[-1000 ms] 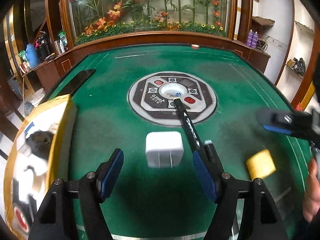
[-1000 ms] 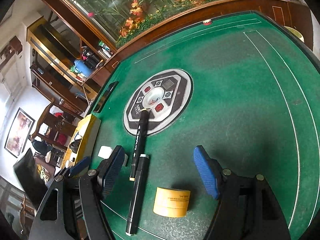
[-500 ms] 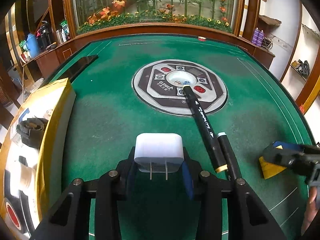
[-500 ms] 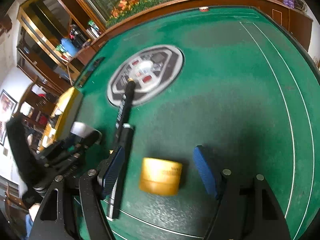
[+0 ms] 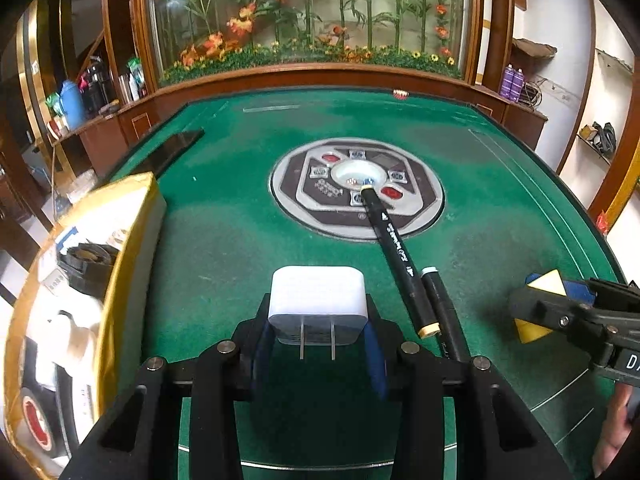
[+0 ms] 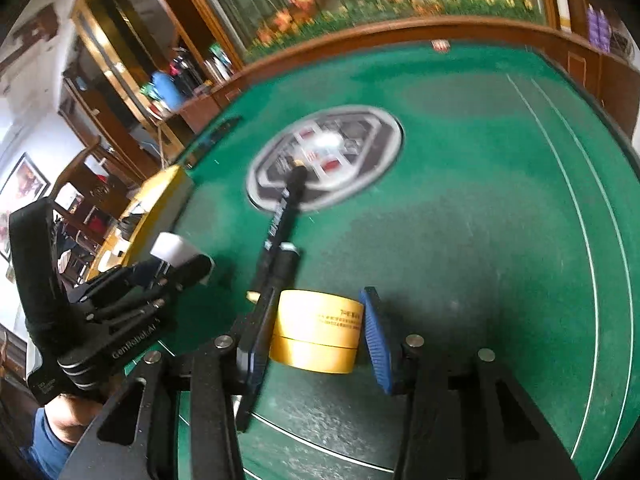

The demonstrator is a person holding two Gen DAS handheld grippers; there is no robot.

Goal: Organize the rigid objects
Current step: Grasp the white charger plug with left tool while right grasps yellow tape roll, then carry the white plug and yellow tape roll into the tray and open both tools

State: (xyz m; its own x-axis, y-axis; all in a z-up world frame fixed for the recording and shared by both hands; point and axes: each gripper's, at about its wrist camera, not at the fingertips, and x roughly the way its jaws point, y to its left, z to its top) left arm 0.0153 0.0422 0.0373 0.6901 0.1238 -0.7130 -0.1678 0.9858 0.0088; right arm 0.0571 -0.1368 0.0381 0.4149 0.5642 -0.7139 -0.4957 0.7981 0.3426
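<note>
While both grippers work over a green felt table (image 5: 240,240), the scene reads like this from left to right. At the far left edge stands a yellow box (image 5: 132,248), open on top, with dark and white items already inside; it looks like the place where things are being gathered.

Next comes the left gripper (image 5: 318,344). Its blue-padded fingers (image 5: 376,360) are closed on a white plug adapter (image 5: 318,300), gripping its sides, with the two metal prongs pointing back toward the camera. Whether the adapter is lifted clear of the felt cannot be told.

Just right of it lie two black marker pens (image 5: 400,264), side by side and touching, the longer one reaching onto the round grey control panel (image 5: 356,188) at the table's centre.

Further right, the right gripper (image 6: 316,336) has its fingers on either side of a yellow roll of tape (image 6: 316,332) that lies on its side. The left finger touches the roll; the right finger is at its edge, and whether it is pressing cannot be told.

Judging by this, the step in hand is picking up, one object per hand. The next move likely calls for carrying the adapter left and lowering it into the box without striking its wall.
</note>
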